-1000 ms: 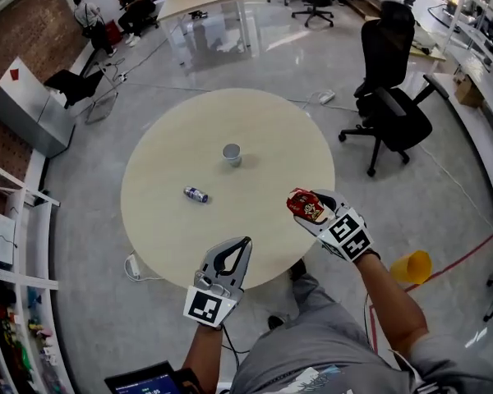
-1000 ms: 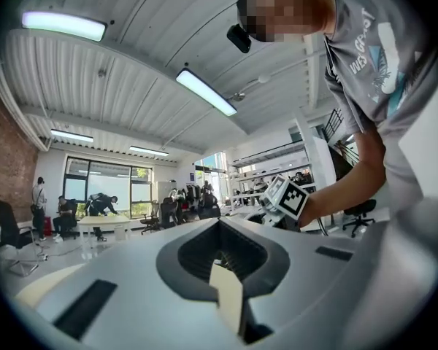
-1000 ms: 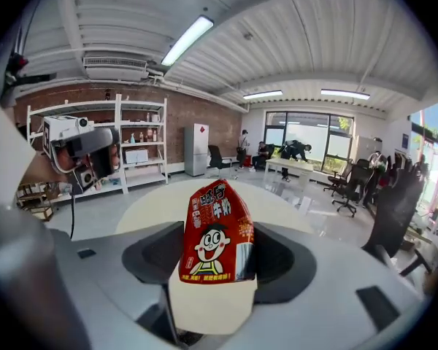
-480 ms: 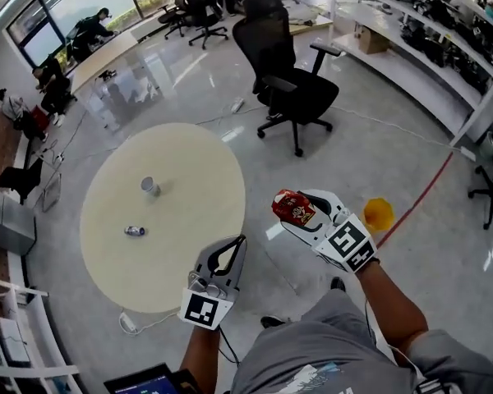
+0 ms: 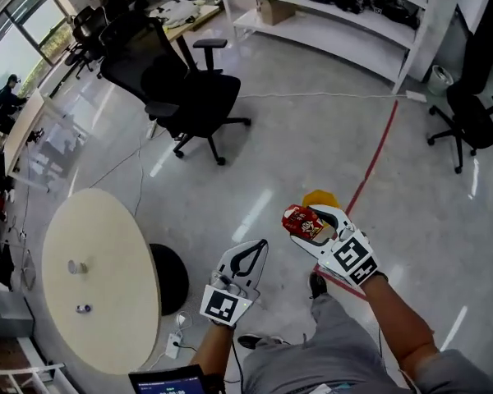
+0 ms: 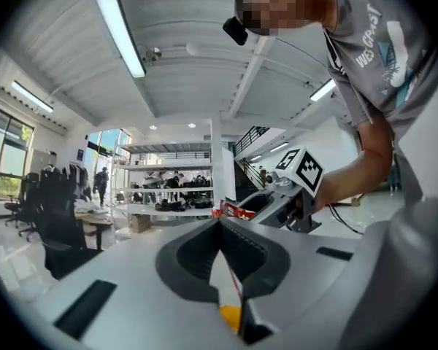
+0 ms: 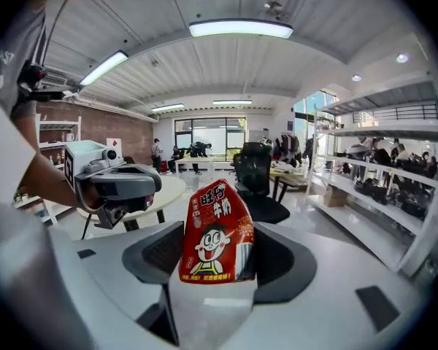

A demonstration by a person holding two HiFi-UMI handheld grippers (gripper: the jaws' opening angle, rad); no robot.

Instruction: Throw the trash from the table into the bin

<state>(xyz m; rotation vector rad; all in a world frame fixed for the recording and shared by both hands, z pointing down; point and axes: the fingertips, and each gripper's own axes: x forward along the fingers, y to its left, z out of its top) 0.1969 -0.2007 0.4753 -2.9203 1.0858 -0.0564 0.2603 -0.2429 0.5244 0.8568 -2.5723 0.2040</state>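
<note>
Carrying step: the right gripper pinched a red milk carton beside the yellow bin. The left gripper was pressed together, empty. The next move called for release above the bin.

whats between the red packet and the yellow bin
Nothing in the head view: the red packet, held by the right gripper, overlaps the yellow bin.
</note>
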